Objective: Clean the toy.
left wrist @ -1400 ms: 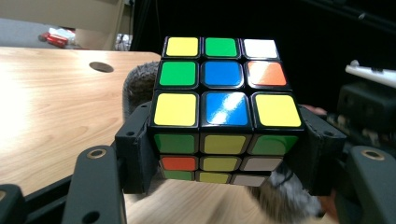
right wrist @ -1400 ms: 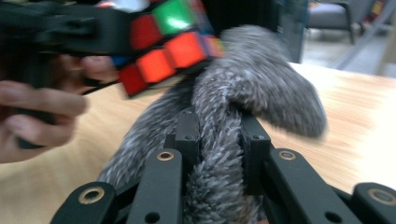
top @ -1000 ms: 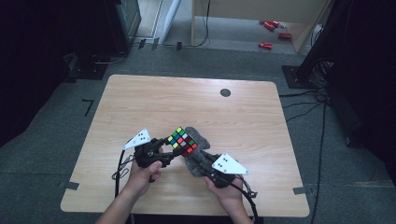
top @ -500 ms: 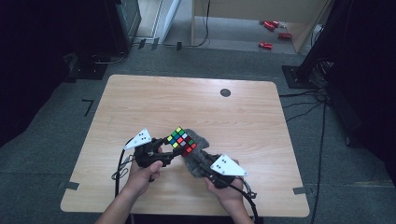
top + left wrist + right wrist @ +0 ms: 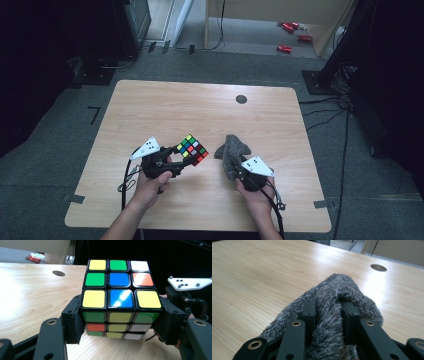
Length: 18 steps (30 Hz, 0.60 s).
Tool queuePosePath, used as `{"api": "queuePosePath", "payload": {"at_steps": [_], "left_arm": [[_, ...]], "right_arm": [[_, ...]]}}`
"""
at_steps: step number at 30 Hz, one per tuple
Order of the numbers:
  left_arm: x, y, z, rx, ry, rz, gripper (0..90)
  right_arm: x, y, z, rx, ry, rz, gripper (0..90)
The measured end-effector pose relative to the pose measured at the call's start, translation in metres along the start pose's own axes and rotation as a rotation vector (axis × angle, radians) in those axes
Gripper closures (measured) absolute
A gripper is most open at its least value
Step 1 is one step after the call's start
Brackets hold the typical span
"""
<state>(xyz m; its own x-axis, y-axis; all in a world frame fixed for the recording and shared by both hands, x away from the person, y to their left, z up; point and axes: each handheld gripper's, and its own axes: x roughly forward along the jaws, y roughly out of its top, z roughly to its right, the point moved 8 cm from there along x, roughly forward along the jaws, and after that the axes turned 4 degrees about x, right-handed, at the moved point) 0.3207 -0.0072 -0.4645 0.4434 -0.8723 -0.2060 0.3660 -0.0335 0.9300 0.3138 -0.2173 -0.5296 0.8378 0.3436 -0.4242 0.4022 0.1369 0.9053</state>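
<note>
Left gripper is clenched on a multicoloured plastic puzzle cube, held just above the pale wooden table at its six o'clock edge. Right gripper, at the cube's three o'clock, pinches a grey fluffy cloth; its jaws have just been easing apart. Risk: that loosening pinch could drop the cloth.

L claw jaws clamped on both sides of a Rubik's cube, held by the L hand, forearm entering from below. R claw jaws pinch a grey fuzzy cloth, just been opening slightly; R hand behind it.
</note>
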Motion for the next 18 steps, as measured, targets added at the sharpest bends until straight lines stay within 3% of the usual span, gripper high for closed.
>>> {"api": "queuePosePath", "payload": {"at_steps": [7,13,18], "left_arm": [[0.000,-0.002,-0.003,-0.005,0.010,-0.010,35.5],[0.001,-0.003,-0.004,-0.004,0.018,-0.015,35.5],[0.000,-0.001,-0.005,-0.013,0.022,-0.014,35.5]], "right_arm": [[0.007,-0.015,0.006,0.029,-0.014,-0.065,68.3],[0.004,-0.014,0.011,0.042,-0.020,-0.055,47.7],[-0.009,-0.003,0.017,0.052,-0.049,-0.013,36.0]]}}
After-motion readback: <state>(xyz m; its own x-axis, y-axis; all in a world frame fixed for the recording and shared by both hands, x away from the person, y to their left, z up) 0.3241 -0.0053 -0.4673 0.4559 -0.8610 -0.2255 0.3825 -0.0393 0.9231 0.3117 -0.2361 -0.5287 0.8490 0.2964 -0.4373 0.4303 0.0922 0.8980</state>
